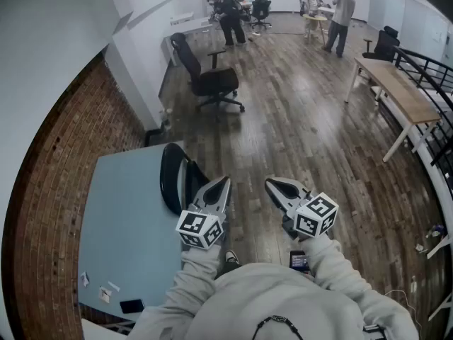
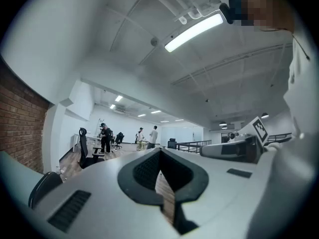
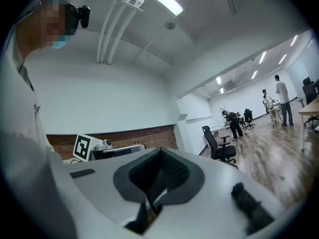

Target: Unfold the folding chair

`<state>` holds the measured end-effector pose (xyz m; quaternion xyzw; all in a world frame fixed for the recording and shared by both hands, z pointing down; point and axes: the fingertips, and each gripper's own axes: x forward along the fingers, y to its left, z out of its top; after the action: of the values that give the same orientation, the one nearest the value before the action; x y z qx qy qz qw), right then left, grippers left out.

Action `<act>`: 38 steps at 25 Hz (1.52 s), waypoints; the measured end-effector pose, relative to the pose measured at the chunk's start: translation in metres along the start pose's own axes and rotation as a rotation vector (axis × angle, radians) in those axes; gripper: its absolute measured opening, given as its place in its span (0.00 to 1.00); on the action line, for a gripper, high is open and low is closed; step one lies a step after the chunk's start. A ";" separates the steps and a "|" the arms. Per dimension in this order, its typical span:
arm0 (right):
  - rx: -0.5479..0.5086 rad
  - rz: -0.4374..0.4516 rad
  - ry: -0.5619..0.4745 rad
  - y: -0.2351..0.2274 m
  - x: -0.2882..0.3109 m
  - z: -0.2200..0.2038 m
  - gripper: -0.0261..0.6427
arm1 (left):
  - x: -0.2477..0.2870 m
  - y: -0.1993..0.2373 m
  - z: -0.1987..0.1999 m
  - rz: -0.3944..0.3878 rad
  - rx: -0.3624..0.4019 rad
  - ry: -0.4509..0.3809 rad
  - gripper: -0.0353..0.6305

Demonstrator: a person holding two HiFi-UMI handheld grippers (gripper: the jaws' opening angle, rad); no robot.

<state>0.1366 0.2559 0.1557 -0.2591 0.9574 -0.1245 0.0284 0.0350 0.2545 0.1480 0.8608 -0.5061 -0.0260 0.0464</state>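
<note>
A black folded chair (image 1: 173,179) leans upright against the right edge of the light-blue table (image 1: 120,225); its dark rounded top also shows low at the left in the left gripper view (image 2: 44,187). My left gripper (image 1: 223,183) is held level just right of the chair, apart from it, jaws shut with nothing between them (image 2: 160,154). My right gripper (image 1: 272,185) hovers level beside it, further right over the wooden floor, also shut and empty (image 3: 160,154). Both point forward into the room.
A brick wall (image 1: 64,161) runs along the left behind the table. A black office chair (image 1: 212,80) stands ahead, a long wooden desk (image 1: 396,94) and a black railing (image 1: 433,69) at the right. Several people (image 1: 343,13) stand at the far end.
</note>
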 end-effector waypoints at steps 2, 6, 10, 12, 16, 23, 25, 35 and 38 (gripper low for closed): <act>-0.005 0.002 0.002 -0.006 0.005 0.000 0.05 | 0.005 0.004 0.004 -0.002 0.014 -0.008 0.06; -0.043 0.008 -0.007 -0.008 0.024 -0.002 0.05 | 0.000 0.022 0.010 0.015 0.048 -0.018 0.06; -0.061 0.057 0.002 0.000 0.063 -0.009 0.05 | -0.013 0.064 0.018 0.074 0.056 -0.032 0.06; -0.053 0.077 0.022 0.000 0.084 -0.016 0.05 | -0.015 0.087 0.019 0.096 0.053 -0.037 0.06; -0.047 0.094 0.063 -0.011 0.130 -0.022 0.05 | -0.010 0.136 0.018 0.122 0.029 -0.042 0.06; -0.056 0.101 0.090 -0.041 0.243 -0.016 0.05 | 0.017 0.236 0.018 0.091 0.032 -0.041 0.06; -0.064 0.099 0.095 -0.048 0.276 -0.017 0.05 | 0.027 0.266 0.015 0.071 0.032 -0.035 0.06; -0.067 0.037 0.053 -0.087 0.381 0.014 0.05 | 0.067 0.352 0.013 0.032 0.086 0.013 0.06; -0.071 0.042 0.035 -0.093 0.398 0.027 0.05 | 0.070 0.369 0.014 0.070 0.104 0.038 0.06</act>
<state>-0.1582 -0.0277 0.1575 -0.2376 0.9668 -0.0943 0.0050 -0.2531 0.0141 0.1739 0.8442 -0.5356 0.0183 0.0122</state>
